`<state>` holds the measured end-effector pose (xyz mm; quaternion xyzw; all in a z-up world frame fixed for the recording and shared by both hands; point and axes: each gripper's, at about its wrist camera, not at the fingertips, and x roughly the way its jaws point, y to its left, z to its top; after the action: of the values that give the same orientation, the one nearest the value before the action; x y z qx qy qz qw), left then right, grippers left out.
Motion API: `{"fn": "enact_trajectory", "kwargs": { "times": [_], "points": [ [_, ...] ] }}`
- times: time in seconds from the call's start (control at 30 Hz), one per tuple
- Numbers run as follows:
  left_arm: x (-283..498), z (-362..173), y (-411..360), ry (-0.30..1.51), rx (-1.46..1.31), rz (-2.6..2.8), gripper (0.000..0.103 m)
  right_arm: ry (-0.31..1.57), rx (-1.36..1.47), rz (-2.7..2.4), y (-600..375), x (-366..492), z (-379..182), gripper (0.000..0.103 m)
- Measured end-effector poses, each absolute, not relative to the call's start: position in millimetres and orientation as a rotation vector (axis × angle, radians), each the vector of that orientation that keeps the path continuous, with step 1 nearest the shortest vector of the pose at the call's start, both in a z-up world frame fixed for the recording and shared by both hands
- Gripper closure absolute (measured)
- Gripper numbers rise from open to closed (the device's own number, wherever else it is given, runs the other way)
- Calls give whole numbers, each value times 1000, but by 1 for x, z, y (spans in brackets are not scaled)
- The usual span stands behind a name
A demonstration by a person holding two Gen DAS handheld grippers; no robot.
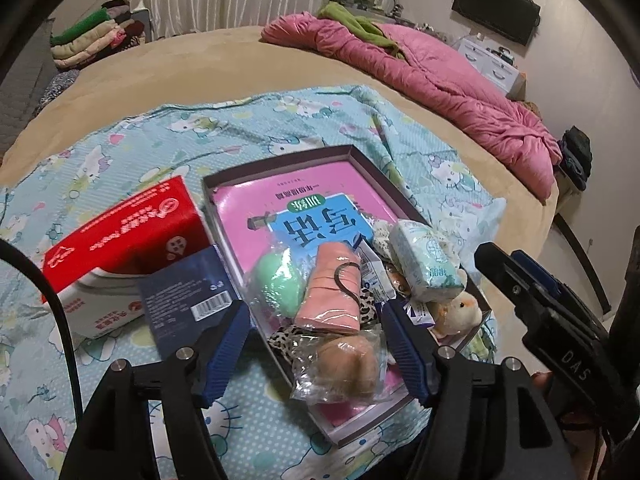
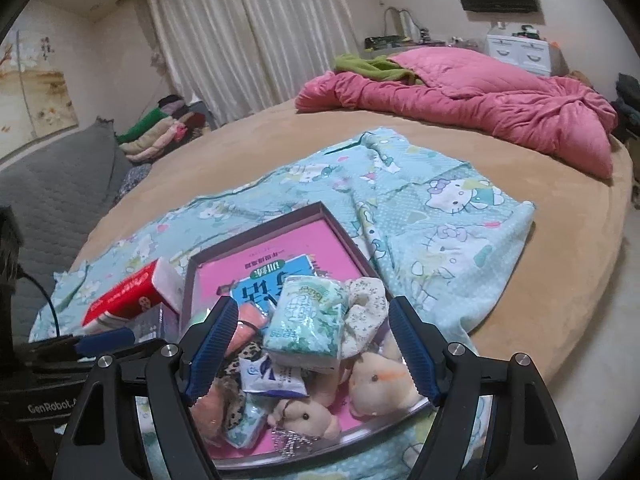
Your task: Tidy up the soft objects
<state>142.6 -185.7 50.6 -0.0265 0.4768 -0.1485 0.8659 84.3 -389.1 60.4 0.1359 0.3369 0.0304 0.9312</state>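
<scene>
**Both grippers hover wide over the tray**

Left gripper (image 1: 316, 344), jaws apart, frames the bagged tan plush (image 1: 348, 364) without touching. Only the right wrist view shows the keychain plush (image 2: 304, 416). Right gripper (image 2: 310, 346), jaws apart, hangs above the tissue pack (image 2: 306, 320) in the tray (image 2: 256, 228).

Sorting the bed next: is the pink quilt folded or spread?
Neither: the pink quilt lies bunched in a crumpled heap along the far edge of the bed.
</scene>
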Motion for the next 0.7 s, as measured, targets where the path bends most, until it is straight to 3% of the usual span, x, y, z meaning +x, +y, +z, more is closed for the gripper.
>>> {"fn": "enact_trajectory", "kwargs": {
  "times": [0.1, 0.47, 0.57, 0.7],
  "points": [
    [138, 57, -178, 989, -84, -308, 20, 691, 275, 51, -383, 82, 70, 24],
    [121, 74, -149, 953, -111, -246, 19, 646, 246, 63, -354, 69, 103, 24],
    [117, 78, -144, 945, -108, -231, 19, 624, 229, 67, -346, 65, 115, 14],
    [111, 85, -137, 927, -101, -214, 19, 595, 219, 78, -338, 60, 130, 13]
  ]
}}
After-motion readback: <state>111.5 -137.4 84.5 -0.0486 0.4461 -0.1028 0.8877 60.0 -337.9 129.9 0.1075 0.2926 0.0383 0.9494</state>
